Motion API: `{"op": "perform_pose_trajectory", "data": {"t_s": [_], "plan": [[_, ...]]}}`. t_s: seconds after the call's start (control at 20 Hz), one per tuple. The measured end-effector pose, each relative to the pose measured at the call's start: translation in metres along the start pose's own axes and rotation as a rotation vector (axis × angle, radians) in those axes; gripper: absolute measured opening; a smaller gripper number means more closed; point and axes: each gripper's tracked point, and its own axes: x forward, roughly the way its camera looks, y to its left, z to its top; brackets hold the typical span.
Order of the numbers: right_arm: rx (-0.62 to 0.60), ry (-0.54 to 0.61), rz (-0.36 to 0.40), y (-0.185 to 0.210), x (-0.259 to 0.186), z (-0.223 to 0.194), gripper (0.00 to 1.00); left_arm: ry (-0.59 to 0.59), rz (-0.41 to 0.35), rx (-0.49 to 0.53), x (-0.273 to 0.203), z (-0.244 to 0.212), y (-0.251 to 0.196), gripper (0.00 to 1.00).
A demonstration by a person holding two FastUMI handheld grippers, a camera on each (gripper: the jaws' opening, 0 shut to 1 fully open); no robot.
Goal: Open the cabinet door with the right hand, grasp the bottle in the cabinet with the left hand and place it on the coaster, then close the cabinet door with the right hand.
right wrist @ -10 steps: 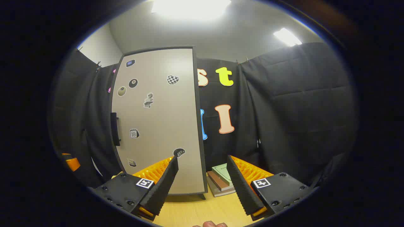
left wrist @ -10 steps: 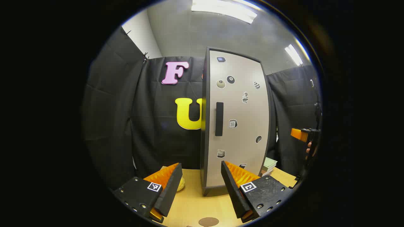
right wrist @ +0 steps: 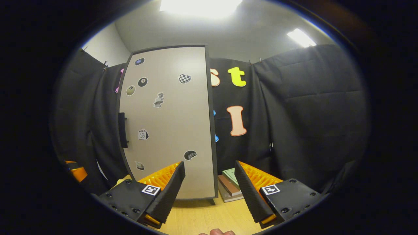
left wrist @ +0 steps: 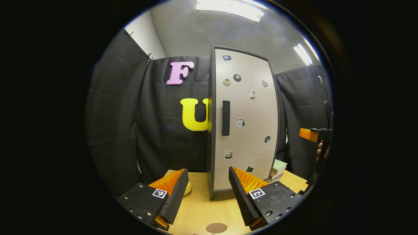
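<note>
Cabinet door (left wrist: 248, 120) shut, well beyond left gripper (left wrist: 205, 192) and right gripper (right wrist: 209, 187), both jaws apart, empty.

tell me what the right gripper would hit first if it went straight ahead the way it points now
Probably the stack of books on the wooden table, just right of the tall grey cabinet door. The right gripper is open; depth is hard to judge.

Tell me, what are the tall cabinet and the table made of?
The tall grey cabinet door looks like smooth, matte painted board or laminate, with dark edging and stickers lying flat; it could be metal. The light tan table looks like wood or wood-look laminate, with faint grain lines.
</note>
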Motion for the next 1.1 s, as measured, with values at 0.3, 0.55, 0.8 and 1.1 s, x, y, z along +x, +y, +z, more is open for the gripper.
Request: {"op": "perform_pose_trajectory", "data": {"t_s": [0.3,0.55,0.8,1.1], "plan": [[-0.021,-0.004,0.032,0.002,0.002,0.010,0.96,0.021,0.023,-0.022,-0.002,-0.010,0.005,0.72],[-0.001,0.019,0.096,0.022,0.009,0.020,0.97,0.038,0.060,-0.053,-0.007,-0.017,0.015,0.72],[0.031,0.048,0.209,0.065,0.025,0.032,0.93,0.066,0.124,-0.043,-0.021,-0.029,0.038,0.72],[-0.001,0.025,0.306,0.123,0.055,0.056,0.98,0.093,0.202,-0.030,-0.041,-0.050,0.068,0.72]]}}
